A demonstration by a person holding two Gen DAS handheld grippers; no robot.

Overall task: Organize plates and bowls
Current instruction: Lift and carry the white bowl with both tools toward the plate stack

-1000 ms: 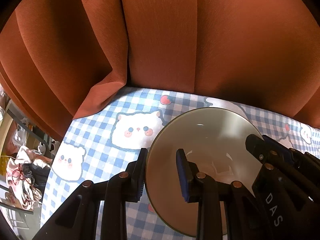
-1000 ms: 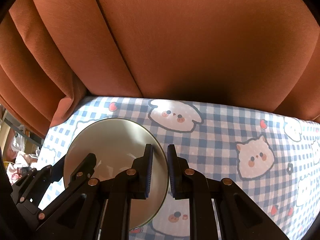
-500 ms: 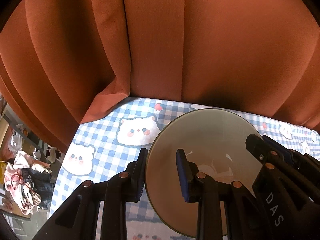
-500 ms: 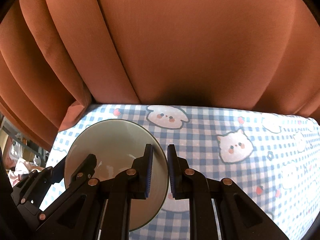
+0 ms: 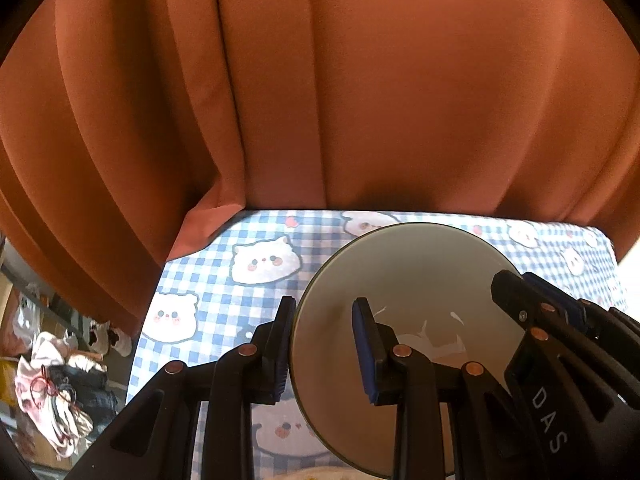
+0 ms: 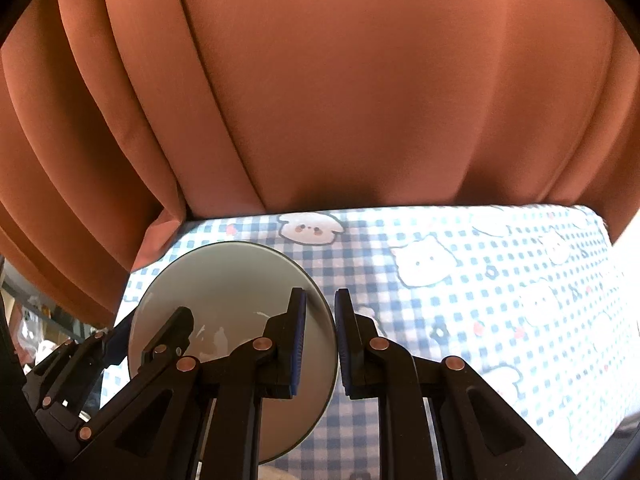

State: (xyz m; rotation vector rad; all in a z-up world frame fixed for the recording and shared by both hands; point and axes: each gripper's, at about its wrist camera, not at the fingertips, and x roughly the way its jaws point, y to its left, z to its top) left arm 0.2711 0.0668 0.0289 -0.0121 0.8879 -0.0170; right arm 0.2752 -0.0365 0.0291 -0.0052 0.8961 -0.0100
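two handheld grippers carry one pale, round bowl (image 5: pixel 408 280) between them, seen from a camera on each. in the left wrist view, the left gripper (image 5: pixel 322 350) has its fingers (image 5: pixel 364 356) narrowed onto the bowl's left rim, one finger outside the wall and one inside. in the right wrist view, the right gripper (image 6: pixel 320 338) pinches the opposite rim, its fingers nearly together with only the thin wall between them. the other gripper shows at the far edge of each view.

compared with a second ago, both views now take in much more of the blue-and-white checked cloth with cartoon animal faces covering the worktop (image 6: pixel 480 280), including its far right corner, and more of the rust-orange curtain (image 5: pixel 360 100) behind it. the bowl sits in the same place between the fingers as before, and neither grip has widened or tightened. this reads as the bowl being raised clear of the worktop and carried, held level by both rims.

for the task, the bowl appears to be in transit. where it will be set down is not visible. a cluttered floor area with clothes (image 5: pixel 56 380) shows at lower left.
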